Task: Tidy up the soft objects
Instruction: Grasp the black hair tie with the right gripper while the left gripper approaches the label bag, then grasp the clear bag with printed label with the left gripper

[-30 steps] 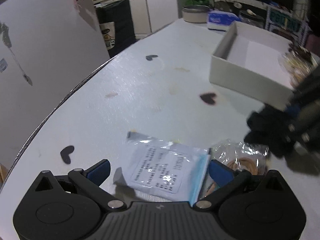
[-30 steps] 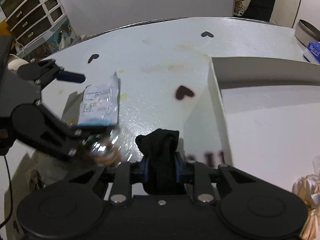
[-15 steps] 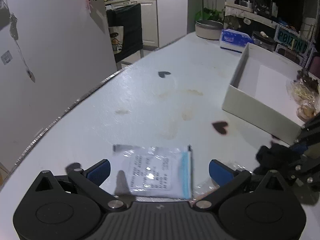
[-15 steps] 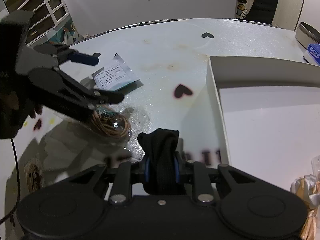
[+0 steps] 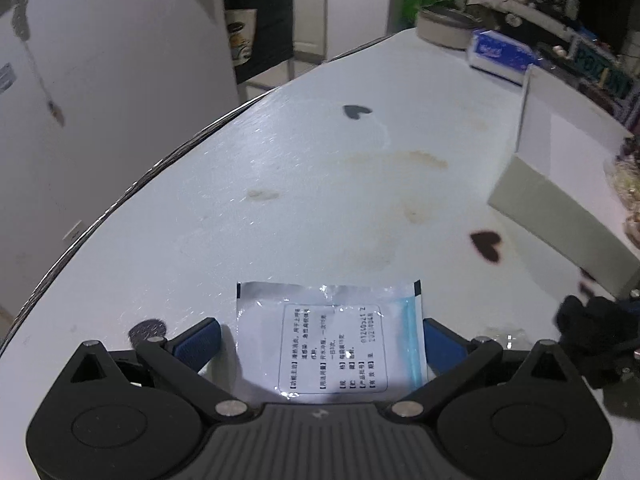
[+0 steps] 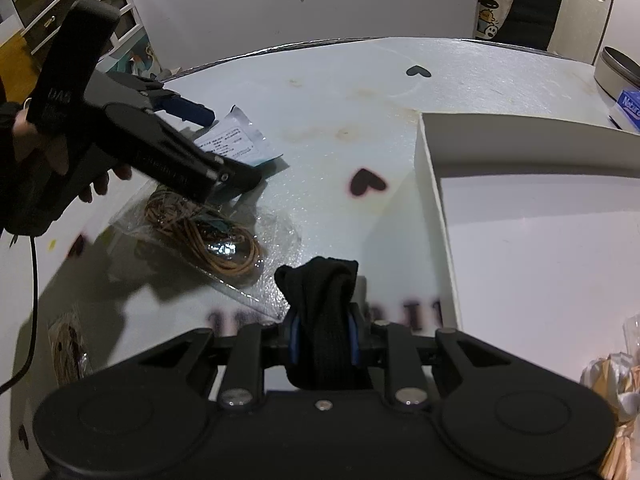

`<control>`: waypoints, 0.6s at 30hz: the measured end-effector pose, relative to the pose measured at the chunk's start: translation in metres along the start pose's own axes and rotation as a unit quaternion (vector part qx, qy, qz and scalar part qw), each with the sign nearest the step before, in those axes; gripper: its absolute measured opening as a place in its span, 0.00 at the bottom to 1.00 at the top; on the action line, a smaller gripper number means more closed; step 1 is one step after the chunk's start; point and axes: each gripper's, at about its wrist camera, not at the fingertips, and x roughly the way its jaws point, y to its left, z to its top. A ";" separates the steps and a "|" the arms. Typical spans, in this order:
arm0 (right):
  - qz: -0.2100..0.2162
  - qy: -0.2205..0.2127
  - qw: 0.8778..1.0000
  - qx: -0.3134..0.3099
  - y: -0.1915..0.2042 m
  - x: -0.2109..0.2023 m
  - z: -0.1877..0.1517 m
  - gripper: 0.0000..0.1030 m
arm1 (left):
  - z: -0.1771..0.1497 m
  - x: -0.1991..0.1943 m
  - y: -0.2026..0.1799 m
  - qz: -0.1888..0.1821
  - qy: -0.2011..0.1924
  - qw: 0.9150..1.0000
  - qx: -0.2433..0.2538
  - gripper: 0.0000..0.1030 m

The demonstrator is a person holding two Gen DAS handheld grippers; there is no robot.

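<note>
Right hand-held gripper [image 6: 323, 336] pinches bunched, ribbed black cloth [image 6: 324, 316].

A white table [image 5: 304, 184] is marked with dark heart shapes [image 5: 485, 245] and brownish stains [image 5: 400, 158]. At the table's far end a round metal tin [image 5: 446, 28] is seen, with a blue tissue pack [image 5: 502, 54] just beside it. Past the far edge of the table a white wall [image 5: 120, 60] and a black cabinet [image 5: 260, 32] are visible. White shelving [image 6: 68, 8] is seen beyond the table's left side.
</note>
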 end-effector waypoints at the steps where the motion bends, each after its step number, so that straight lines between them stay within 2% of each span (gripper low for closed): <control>1: 0.000 0.000 1.000 0.000 0.000 0.000 0.000 0.23 | 0.000 0.000 -0.001 0.003 0.002 1.000 -0.006 0.99; 2: 0.001 0.000 1.000 -0.001 0.000 0.000 0.000 0.23 | 0.000 -0.001 -0.002 0.006 0.004 1.000 -0.011 0.98; 4: 0.002 0.000 1.000 0.000 0.000 0.000 0.000 0.23 | -0.001 -0.006 -0.004 0.013 -0.002 1.000 -0.020 0.87; 8: 0.004 0.003 1.000 -0.001 0.000 -0.001 0.000 0.23 | -0.011 -0.014 -0.007 0.034 -0.013 0.998 -0.056 0.81; 10: 0.009 0.005 1.000 -0.003 0.001 -0.001 -0.002 0.23 | -0.017 -0.020 -0.010 0.041 -0.020 0.997 -0.067 0.74; 18: 0.026 -0.010 0.999 -0.018 0.008 -0.015 -0.003 0.23 | -0.032 -0.062 -0.024 0.086 -0.059 0.987 -0.120 0.72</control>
